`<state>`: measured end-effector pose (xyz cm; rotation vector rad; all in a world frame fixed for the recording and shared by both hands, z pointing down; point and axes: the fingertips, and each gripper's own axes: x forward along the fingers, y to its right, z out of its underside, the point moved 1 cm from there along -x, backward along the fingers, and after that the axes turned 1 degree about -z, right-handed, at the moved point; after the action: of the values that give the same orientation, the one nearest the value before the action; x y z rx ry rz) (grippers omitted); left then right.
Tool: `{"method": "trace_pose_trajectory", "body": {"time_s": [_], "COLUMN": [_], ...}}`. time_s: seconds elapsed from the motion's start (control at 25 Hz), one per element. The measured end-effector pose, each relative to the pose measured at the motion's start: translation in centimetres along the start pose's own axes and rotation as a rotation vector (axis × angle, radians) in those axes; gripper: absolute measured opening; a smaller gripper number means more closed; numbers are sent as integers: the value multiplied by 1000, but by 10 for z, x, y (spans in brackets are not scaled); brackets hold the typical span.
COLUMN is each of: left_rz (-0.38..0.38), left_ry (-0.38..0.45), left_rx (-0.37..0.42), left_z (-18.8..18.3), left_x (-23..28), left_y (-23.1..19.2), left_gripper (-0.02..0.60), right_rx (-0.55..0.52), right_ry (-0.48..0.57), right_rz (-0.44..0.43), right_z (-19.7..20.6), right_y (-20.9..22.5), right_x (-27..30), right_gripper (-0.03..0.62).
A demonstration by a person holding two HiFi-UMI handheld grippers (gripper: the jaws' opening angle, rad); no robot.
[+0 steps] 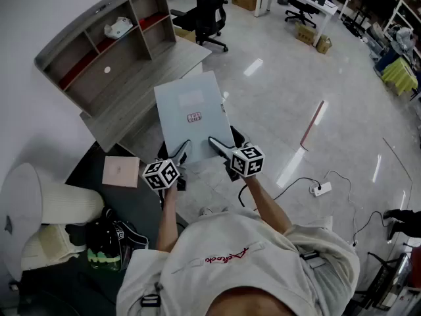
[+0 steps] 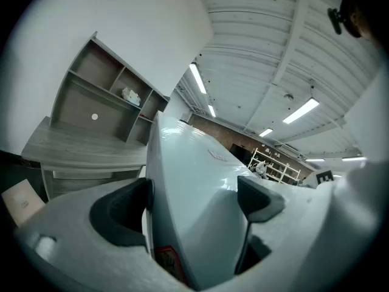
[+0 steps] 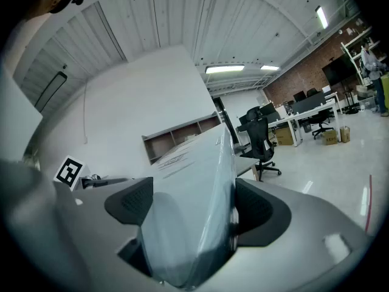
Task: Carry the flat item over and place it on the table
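Observation:
A pale blue-grey flat folder (image 1: 193, 112) with a small red label hangs in the air, held by its near edge between both grippers. My left gripper (image 1: 182, 150) is shut on the folder's near left corner, and the folder (image 2: 193, 175) fills the space between its dark pads (image 2: 260, 198). On the near right corner my right gripper (image 1: 218, 145) is shut as well, the folder (image 3: 193, 187) standing edge-on between its pads (image 3: 130, 203). The grey wooden table (image 1: 172, 66) with a shelf unit on top lies just beyond and left of the folder.
A white object (image 1: 118, 26) lies in the shelf unit. A pink box (image 1: 120, 171) rests on a dark surface at the left, next to a white bin (image 1: 39, 206). A black office chair (image 1: 209, 8) stands behind the table. A power strip (image 1: 321, 189) and cable lie on the glossy floor at right.

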<state>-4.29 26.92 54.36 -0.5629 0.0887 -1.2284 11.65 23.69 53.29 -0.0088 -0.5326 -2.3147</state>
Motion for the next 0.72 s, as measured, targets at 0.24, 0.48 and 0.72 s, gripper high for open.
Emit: {"method": "trace_pose_trajectory", "body": {"time_s": [0.24,0.48,0.72], "left_rz": [-2,-10,-20], "left_ry": [6,18,33], "left_rx": [7,7,22], "left_z": [2,6,3], "left_x": [1,2,6], "left_y": [10,23,26], "left_gripper": [474,474,474], "right_rx": [-4,5,11], "right_ry": [4,11,18], "right_rz": [-3,-13,-31], "right_z": [-3,-6,-9], "right_y": [4,12,17], "right_x": [-9,-19,-19], "right_gripper": [423,423,422]}}
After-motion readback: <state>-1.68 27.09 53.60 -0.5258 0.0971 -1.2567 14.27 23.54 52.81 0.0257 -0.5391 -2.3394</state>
